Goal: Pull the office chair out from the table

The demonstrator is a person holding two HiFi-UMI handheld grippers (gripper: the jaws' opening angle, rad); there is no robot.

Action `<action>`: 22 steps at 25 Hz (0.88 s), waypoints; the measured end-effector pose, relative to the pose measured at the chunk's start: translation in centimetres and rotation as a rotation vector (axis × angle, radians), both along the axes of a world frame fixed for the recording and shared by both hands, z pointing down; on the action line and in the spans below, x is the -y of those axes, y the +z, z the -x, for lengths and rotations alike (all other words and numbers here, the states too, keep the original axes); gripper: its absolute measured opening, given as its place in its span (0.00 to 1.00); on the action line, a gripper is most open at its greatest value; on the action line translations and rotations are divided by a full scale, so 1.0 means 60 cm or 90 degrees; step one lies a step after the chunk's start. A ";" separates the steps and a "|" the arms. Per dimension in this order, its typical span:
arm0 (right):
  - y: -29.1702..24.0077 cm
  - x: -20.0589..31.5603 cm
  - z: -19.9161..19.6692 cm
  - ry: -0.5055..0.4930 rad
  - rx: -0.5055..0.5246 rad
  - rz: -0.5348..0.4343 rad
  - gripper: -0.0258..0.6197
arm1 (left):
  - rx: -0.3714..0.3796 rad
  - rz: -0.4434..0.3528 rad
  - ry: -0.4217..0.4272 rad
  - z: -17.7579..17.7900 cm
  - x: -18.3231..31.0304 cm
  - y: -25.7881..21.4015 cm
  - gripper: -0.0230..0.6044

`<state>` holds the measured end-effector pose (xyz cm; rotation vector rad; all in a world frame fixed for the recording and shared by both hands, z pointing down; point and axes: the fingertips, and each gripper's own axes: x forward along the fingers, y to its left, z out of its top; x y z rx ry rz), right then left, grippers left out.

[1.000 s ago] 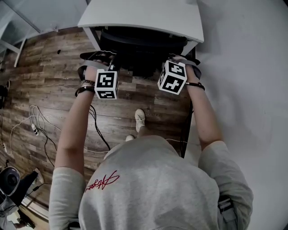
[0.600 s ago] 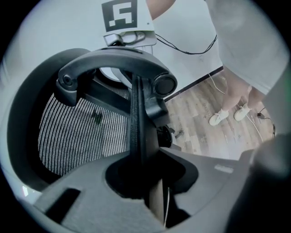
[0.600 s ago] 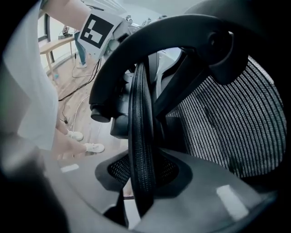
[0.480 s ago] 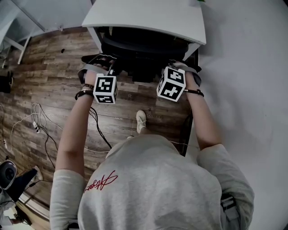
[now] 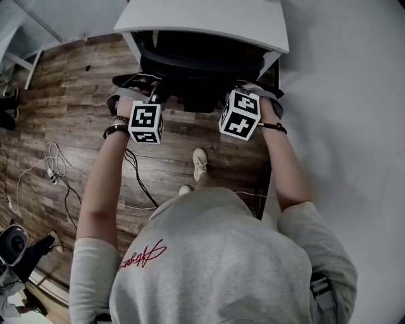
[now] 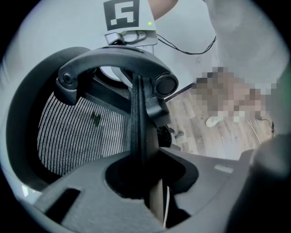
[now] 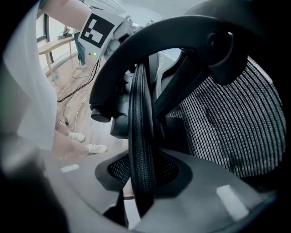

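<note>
A black mesh-backed office chair (image 5: 201, 63) stands tucked under the white table (image 5: 209, 19) at the top of the head view. My left gripper (image 5: 144, 92) is shut on the left rim of the chair back, and my right gripper (image 5: 252, 92) is shut on its right rim. In the left gripper view the dark rim (image 6: 137, 127) runs straight down between the jaws, with the mesh (image 6: 77, 132) to its left. The right gripper view has the woven rim (image 7: 140, 150) clamped between the jaws and the mesh (image 7: 227, 123) to its right.
Wood floor lies under the chair, with loose cables (image 5: 54, 171) to the left and one cable (image 5: 136, 180) running toward the person's feet (image 5: 200, 163). A white wall (image 5: 348, 126) closes the right side. A dark table leg (image 5: 261, 190) stands by the right arm.
Both grippers have drawn a little toward the person, still clamped on the chair back. Slightly more of the chair shows from under the table.
</note>
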<state>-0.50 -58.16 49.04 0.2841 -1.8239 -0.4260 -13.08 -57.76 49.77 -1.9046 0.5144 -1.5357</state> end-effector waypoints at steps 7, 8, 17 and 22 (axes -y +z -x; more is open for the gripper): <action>-0.007 -0.037 0.003 0.000 0.000 -0.010 0.22 | -0.007 -0.005 -0.001 -0.001 -0.034 -0.013 0.17; -0.009 -0.043 0.002 0.001 -0.001 -0.012 0.22 | -0.008 -0.005 -0.001 -0.001 -0.040 -0.014 0.17; -0.016 -0.069 0.004 0.000 -0.002 -0.034 0.22 | -0.003 -0.021 0.011 0.001 -0.064 -0.023 0.17; -0.010 -0.078 0.005 0.002 -0.001 -0.034 0.22 | -0.004 -0.017 0.008 0.002 -0.071 -0.015 0.17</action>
